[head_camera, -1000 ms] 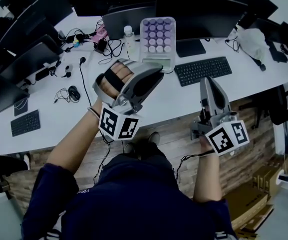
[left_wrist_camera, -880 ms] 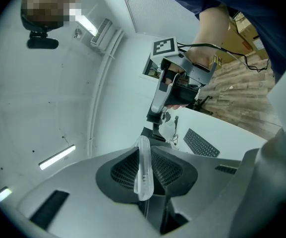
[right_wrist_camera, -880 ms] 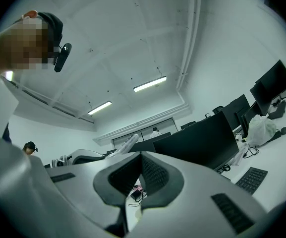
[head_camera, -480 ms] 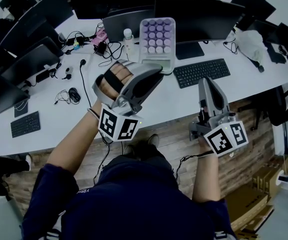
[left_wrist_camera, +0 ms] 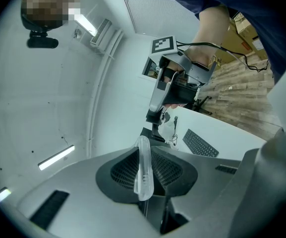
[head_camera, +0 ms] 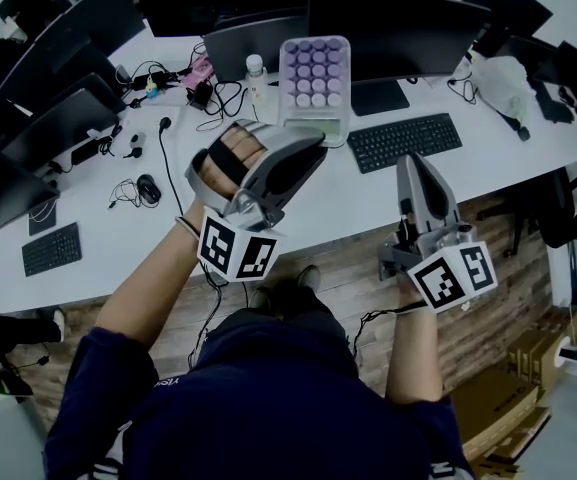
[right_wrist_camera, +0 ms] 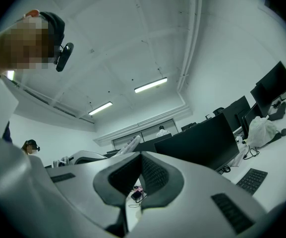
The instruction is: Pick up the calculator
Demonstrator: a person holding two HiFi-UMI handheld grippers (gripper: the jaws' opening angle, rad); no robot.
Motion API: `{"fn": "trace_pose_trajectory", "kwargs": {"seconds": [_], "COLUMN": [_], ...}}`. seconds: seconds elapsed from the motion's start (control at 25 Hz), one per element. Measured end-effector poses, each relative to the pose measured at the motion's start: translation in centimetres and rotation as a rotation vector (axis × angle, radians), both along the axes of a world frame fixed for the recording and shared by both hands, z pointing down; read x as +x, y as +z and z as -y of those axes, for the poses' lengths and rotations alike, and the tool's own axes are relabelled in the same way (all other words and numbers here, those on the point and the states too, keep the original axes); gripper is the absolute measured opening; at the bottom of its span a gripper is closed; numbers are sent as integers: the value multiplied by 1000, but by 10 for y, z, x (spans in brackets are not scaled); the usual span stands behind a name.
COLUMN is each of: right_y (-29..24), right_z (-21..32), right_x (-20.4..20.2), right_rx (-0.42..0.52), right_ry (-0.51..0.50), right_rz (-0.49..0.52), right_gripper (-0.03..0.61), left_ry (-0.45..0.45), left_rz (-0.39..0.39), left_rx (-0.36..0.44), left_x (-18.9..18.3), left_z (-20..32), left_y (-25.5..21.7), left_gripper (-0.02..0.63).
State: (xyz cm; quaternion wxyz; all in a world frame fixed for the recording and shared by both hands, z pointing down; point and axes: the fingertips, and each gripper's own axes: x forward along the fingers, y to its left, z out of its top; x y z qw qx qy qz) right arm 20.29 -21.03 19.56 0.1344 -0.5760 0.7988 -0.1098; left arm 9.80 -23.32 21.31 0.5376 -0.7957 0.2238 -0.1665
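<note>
The calculator (head_camera: pixel 315 80), white with rows of purple keys, is raised above the white desk (head_camera: pixel 148 238) with its keys facing me. My left gripper (head_camera: pixel 313 140) is shut on its lower edge. In the left gripper view the calculator (left_wrist_camera: pixel 143 175) stands edge-on between the ribbed pads. My right gripper (head_camera: pixel 415 161) hangs to the right over the desk's front edge, jaws shut and holding nothing. In the right gripper view its pads (right_wrist_camera: pixel 152 175) meet at the tip, and the calculator (right_wrist_camera: pixel 131 146) shows just beyond them to the left.
Dark monitors (head_camera: pixel 393 33) line the back of the desk. A black keyboard (head_camera: pixel 405 140) lies right of the calculator, another (head_camera: pixel 50 246) at the far left. A bottle (head_camera: pixel 258 73), a mouse (head_camera: pixel 148 185), cables (head_camera: pixel 226 98) and a plastic bag (head_camera: pixel 508 85) lie around. Wooden floor (head_camera: pixel 348 288) is below.
</note>
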Motion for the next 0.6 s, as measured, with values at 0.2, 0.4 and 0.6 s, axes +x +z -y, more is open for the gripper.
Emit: {"fn": "trace_pose_trajectory", "kwargs": {"seconds": [0.2,0.4,0.6], "right_y": [1,1,1], "right_z": [1,4,7], "right_x": [1,0,1], "right_rx": [1,-2,-1], "right_ry": [2,-1,-4], "right_rz": [-3,-2,0], "right_gripper": [3,3,3], "left_ry": [1,-3,-5], "left_rz": [2,7,13], "left_rx": [-5,-12,-17], "left_x": [0,0,1], "left_z": [1,5,8], "left_y": [3,6,9], "left_gripper": [92,92,92]}}
